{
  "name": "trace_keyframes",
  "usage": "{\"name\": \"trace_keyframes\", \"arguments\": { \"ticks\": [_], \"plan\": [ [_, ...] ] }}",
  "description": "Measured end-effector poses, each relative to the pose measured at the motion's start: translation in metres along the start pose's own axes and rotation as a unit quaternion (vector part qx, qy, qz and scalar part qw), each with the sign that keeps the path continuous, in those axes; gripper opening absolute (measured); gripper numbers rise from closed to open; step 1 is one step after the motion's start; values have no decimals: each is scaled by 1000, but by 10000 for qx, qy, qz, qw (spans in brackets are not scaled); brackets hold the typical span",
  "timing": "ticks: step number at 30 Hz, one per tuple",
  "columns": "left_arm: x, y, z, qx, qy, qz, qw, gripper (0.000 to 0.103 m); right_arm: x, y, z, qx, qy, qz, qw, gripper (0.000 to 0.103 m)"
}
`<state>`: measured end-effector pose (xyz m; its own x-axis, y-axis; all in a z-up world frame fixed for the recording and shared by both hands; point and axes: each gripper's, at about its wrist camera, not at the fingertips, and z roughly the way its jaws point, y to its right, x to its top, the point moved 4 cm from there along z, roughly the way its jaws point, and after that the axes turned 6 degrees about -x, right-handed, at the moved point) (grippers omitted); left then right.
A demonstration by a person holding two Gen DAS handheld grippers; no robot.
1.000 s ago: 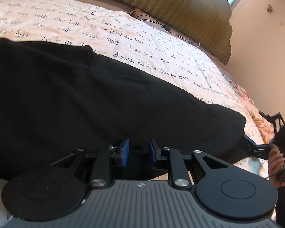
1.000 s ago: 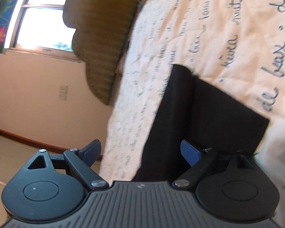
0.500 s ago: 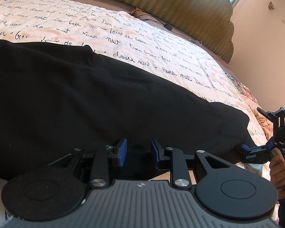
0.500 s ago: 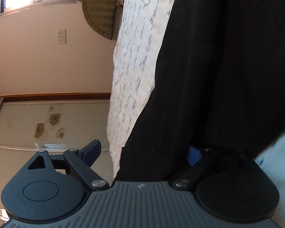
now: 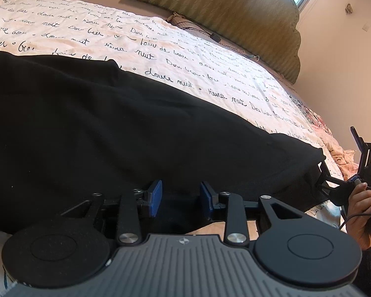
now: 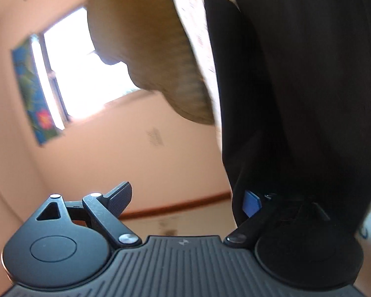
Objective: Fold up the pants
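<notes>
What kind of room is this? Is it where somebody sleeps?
Most likely a bedroom. There is a bed with a cream bedspread covered in handwriting, a padded headboard against the wall, and a window beside it. Black pants lie on the bed.

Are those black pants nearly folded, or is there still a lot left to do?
Partly done, I'd guess. The black pants lie as one long band across the bedspread, which suggests the legs are already laid together. Right now the left gripper has just been opening at the near edge, cloth between its pads but not pinched; the right gripper stands wide open at the far end. Folding the length over looks still to come.
</notes>
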<state>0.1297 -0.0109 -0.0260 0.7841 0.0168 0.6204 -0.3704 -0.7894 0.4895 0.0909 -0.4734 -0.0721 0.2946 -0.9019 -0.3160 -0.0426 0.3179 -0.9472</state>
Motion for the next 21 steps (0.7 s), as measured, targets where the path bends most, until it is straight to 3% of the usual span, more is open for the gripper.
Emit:
{"name": "trace_keyframes", "arguments": {
  "ticks": [6,10,11,13,15,16,21],
  "plan": [
    [-1,1,0,4,18,47,10000,42,-3,11,25,-559,55,-186,9982,92],
    [-1,2,-1,1,2,78,10000,42,10,5,25,-558,632,-236,9962,91],
    [-1,2,-1,-6,2,69,10000,42,12,3,23,-535,715,-264,9957,84],
    [-1,2,0,-10,9,44,10000,42,9,0,27,-940,701,-574,9914,69],
    [-1,3,1,-17,7,60,10000,45,6,4,32,-1314,704,-739,9861,37],
    [-1,3,2,-42,1,86,10000,49,5,8,35,-1446,646,-739,9846,13],
    [-2,9,3,-23,-20,292,9996,53,5,13,34,-1644,882,-908,9782,4]
  ]
}}
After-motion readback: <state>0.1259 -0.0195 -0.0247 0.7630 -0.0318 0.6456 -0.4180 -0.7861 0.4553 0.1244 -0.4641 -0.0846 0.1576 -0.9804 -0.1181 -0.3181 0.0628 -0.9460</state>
